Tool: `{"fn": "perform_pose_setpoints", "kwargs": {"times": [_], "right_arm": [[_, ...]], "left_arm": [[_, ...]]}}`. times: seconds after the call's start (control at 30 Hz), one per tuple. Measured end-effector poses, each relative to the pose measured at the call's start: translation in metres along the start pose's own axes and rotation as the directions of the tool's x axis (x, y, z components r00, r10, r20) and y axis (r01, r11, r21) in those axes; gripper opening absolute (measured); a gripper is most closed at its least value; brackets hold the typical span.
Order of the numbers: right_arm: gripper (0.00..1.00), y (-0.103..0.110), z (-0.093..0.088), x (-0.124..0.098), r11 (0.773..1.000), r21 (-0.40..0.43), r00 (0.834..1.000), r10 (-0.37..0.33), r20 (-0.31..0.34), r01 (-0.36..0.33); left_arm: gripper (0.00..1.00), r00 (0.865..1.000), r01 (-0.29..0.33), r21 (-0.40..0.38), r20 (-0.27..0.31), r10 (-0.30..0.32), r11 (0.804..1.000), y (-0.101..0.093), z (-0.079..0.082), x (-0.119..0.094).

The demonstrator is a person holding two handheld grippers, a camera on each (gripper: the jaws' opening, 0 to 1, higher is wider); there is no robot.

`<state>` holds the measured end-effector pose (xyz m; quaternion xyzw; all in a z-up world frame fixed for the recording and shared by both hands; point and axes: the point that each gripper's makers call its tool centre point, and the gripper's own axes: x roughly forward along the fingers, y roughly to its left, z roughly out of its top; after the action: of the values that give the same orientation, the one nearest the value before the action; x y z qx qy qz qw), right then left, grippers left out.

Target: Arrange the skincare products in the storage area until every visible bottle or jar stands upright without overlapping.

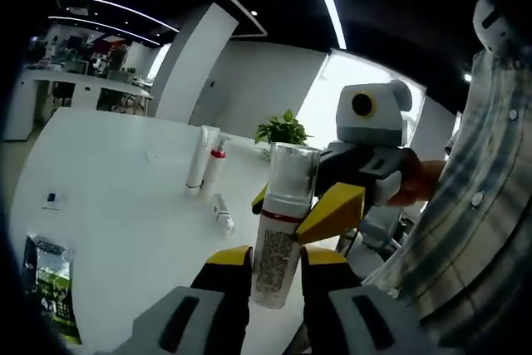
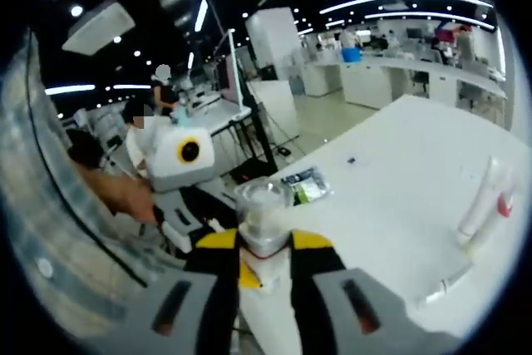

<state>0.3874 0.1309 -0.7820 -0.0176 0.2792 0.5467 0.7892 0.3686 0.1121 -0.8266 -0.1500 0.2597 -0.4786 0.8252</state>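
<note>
A white pump bottle (image 1: 278,243) with a clear cap and a red band hangs upright above the white table's (image 1: 125,205) near edge. My left gripper (image 1: 276,268) is shut on its labelled lower body. My right gripper (image 1: 293,205) comes in from the right, and its yellow jaws clamp the bottle at the red band. In the right gripper view the same bottle's clear cap (image 2: 264,201) rises between my right gripper's (image 2: 264,247) closed jaws. Further out on the table stand a white tube (image 1: 199,160) and a red-pump bottle (image 1: 215,168). A small bottle (image 1: 223,212) lies on its side near them.
A green packet (image 1: 50,284) lies near the table's left edge, and a small dark item (image 1: 51,199) sits beyond it. A potted plant (image 1: 283,130) stands at the far edge. A person's plaid sleeve (image 1: 474,205) is close on the right. Desks and people are in the background.
</note>
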Motion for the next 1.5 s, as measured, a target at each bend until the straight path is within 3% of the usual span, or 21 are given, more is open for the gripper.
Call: {"fn": "perform_pose_setpoints", "kwargs": {"times": [0.1,0.47,0.6,0.77,0.83,1.0,1.5], "right_arm": [[0.2,-0.006,0.004,-0.003,1.0,0.013,1.0,-0.008,0.008,0.008],[0.2,-0.05,-0.01,-0.006,0.994,-0.008,0.994,-0.105,-0.015,0.105],[0.2,-0.072,-0.015,-0.007,0.988,0.017,0.988,-0.153,-0.008,0.153],[0.2,-0.097,-0.017,-0.01,0.978,0.051,0.98,-0.201,0.007,0.201],[0.2,-0.114,-0.018,-0.015,0.967,0.062,0.969,-0.247,0.02,0.245],[0.2,-0.138,-0.024,-0.022,0.953,0.111,0.957,-0.288,0.033,0.283],[0.2,-0.202,-0.033,-0.023,0.918,0.027,0.918,-0.396,0.026,0.395]], "left_arm": [[0.23,0.999,-0.041,-0.018,-0.025,0.041,0.999,0.005,-0.009,-0.005],[0.3,0.994,-0.103,-0.103,0.036,0.107,0.989,0.013,-0.02,-0.019],[0.3,0.992,-0.102,-0.13,0.055,0.11,0.986,0.011,-0.022,-0.022],[0.3,0.993,-0.106,-0.14,0.037,0.112,0.984,0.011,-0.033,-0.023],[0.3,0.993,-0.104,-0.151,0.035,0.111,0.983,0.011,-0.035,-0.023],[0.29,0.994,-0.101,-0.166,0.034,0.108,0.981,0.007,-0.035,-0.023],[0.29,0.994,-0.101,-0.191,0.01,0.104,0.976,0.004,-0.046,-0.02]]}}
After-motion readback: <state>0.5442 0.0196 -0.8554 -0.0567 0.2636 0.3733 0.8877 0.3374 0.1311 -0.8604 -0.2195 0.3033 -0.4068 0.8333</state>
